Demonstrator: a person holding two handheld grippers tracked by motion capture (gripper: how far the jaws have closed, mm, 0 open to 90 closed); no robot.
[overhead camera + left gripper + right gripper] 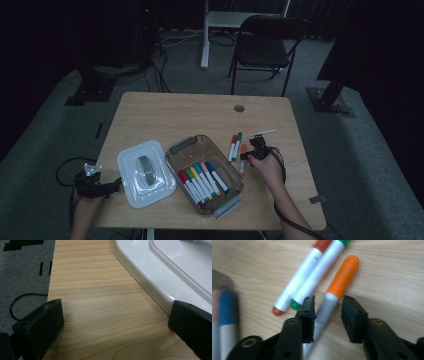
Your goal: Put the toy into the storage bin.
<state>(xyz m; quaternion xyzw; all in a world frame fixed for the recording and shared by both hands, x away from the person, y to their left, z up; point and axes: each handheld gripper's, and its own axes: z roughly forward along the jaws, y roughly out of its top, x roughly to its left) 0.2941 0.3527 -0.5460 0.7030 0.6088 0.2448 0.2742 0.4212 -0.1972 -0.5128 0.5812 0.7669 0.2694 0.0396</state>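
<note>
From the high view, the right gripper (251,153) is down over the orange marker (243,159), which lies on the tabletop (200,110) toward the right edge, just beside a clear bin (176,159) of markers, while the left gripper (116,184) sits at the near left corner beside a white lid (131,192). In the left gripper view, that gripper's jaws stand wide apart over bare wood, holding nothing. In the right gripper view, the jaws straddle the orange marker (337,287); one touches it, the other stands clear, so it is not yet clamped.
</note>
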